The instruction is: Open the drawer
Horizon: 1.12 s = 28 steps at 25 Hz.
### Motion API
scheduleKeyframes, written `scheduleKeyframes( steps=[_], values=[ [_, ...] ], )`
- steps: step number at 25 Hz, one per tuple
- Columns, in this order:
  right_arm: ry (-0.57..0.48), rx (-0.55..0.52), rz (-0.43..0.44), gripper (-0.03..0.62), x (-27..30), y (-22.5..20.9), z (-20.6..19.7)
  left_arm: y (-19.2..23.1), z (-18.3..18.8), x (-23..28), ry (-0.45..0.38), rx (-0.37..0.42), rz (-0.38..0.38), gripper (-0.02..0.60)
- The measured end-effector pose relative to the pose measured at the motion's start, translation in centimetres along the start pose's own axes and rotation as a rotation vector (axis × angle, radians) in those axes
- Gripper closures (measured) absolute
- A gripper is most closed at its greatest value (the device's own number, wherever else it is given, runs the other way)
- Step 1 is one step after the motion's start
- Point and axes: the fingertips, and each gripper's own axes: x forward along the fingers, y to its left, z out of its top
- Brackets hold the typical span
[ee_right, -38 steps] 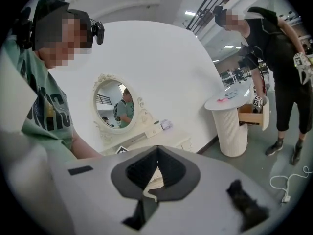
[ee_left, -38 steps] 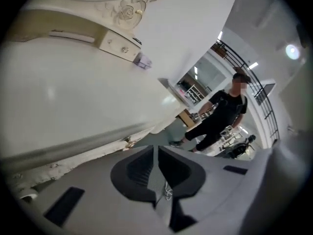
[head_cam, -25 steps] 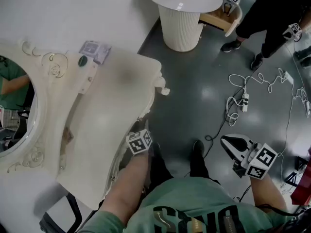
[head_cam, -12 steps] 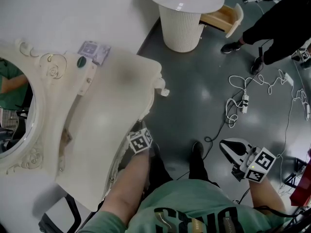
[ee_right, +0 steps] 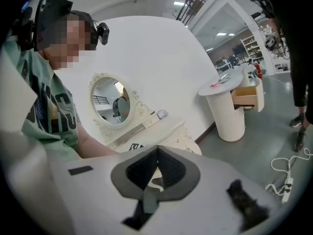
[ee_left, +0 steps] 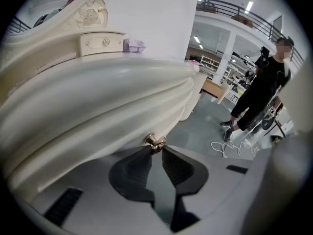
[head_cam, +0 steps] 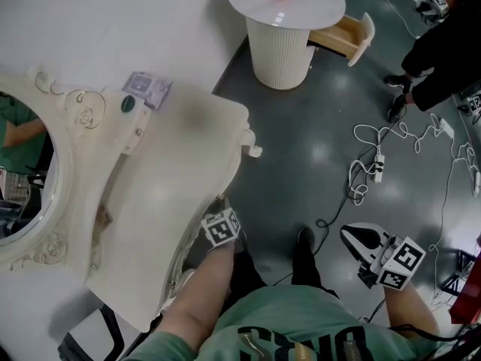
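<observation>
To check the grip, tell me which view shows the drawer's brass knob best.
The left gripper view: the brass knob sits close up, and the left gripper has just closed its fingers on it. In the head view the dresser top hides it. The right gripper view shows the dresser far off, this knob unseen.

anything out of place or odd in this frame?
Two things, both minor. The round side table's drawer stands pulled open. A cable tangle sprawls loose across the floor, a possible trip risk. The left tongs have just closed on the gold knob; nothing odd there.
</observation>
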Motion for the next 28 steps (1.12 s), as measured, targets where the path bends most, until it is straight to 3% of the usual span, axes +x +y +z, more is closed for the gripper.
scheduleKeyframes(
  steps=[28],
  values=[
    [-0.040,-0.014,-0.030,0.585,-3.7,0.6,-1.6,-3.9,-3.0,-1.4,0.020,-0.041,-0.038,0.509]
  ],
)
